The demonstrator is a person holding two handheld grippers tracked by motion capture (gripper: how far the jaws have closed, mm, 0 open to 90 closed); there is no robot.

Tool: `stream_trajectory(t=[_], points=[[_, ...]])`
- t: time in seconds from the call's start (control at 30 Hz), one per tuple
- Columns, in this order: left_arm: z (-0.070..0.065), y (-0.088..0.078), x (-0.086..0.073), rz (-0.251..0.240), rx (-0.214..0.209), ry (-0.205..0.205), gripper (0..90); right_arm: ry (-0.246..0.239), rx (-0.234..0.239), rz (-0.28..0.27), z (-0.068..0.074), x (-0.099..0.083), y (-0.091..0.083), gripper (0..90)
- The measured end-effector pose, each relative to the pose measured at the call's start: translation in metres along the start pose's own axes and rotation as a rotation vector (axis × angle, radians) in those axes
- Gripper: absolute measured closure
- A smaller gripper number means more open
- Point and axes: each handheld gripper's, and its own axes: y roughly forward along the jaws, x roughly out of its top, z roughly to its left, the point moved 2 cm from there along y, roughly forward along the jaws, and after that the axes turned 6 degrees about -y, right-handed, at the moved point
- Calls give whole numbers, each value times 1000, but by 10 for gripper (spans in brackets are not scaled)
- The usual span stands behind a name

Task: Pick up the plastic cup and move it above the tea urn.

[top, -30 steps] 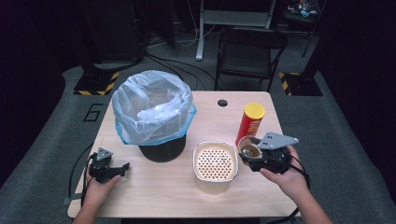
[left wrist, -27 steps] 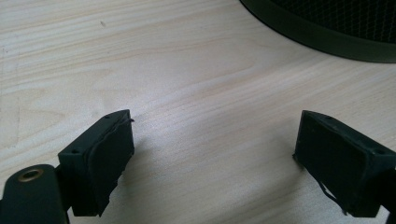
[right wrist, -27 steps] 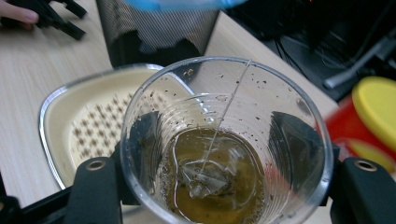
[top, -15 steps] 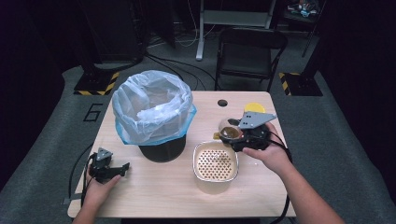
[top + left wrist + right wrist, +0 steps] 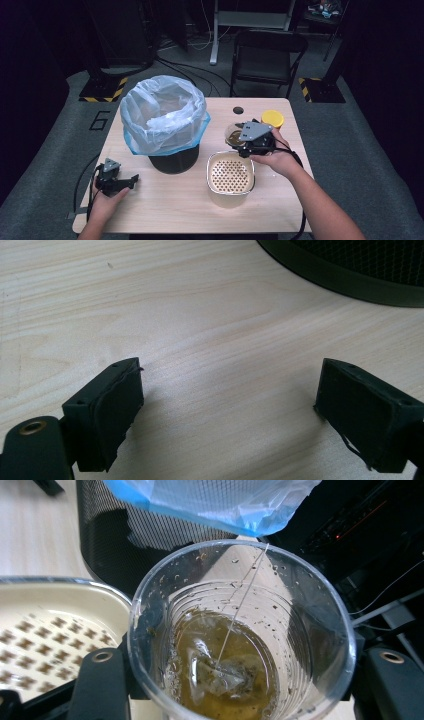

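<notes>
Carrying the cup [image 5: 240, 630] of tea — pinched in the right gripper [image 5: 253, 142] — leftward from the yellow-lidded can [image 5: 272, 119], nearing the strainer bowl [image 5: 231, 175]; left gripper [image 5: 230, 405] spread, idle.

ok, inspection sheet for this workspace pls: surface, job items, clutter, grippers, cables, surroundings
Surface: light wooden table, round hole near far edge.
Job's things: clear plastic cup holding brownish liquid and a tea bag; cream perforated strainer basket; black mesh bin with blue-white liner.
Clutter: yellow-lidded canister behind the cup.
Grippers: right hand-held gripper shut on the cup, above the table between bin and canister; left hand-held gripper open, nothing between its jaws, at the table's near left.
Cables: one trails from each gripper; more on the floor.
Surroundings: folding chair, dark equipment stands, grey carpet.
</notes>
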Motion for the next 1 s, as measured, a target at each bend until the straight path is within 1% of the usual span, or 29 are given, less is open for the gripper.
stream_trajectory(t=[0.07,0.13,0.3,0.43,0.5,0.67,0.8,0.83,0.87,0.9,0.97,1.0], points=[[0,0,0,0,0,0,115,-37,-5,1,1,-2,3,345],[0,0,0,0,0,0,115,-60,-4,1,3,-3,5,345],[0,0,0,0,1,2,115,-83,1,-10,6,-7,7,344],[0,0,0,0,0,0,115,-110,-13,-26,10,-10,8,344],[0,0,0,0,0,0,115,-130,-15,-37,12,-10,8,345],[0,0,0,0,0,0,116,-159,-18,-56,16,-12,9,346],[0,0,0,0,0,0,115,-163,-3,-86,19,-16,11,346],[0,0,0,0,1,2,115,-172,-3,-94,20,-16,11,346],[0,0,0,0,0,0,115,-191,-7,-107,22,-16,11,345],[0,0,0,0,0,0,115,-191,-7,-107,22,-16,11,345],[0,0,0,0,2,5,115,-211,-15,-122,24,-15,11,345],[0,0,0,-1,0,-1,116,-227,-29,-117,26,-15,10,345]])
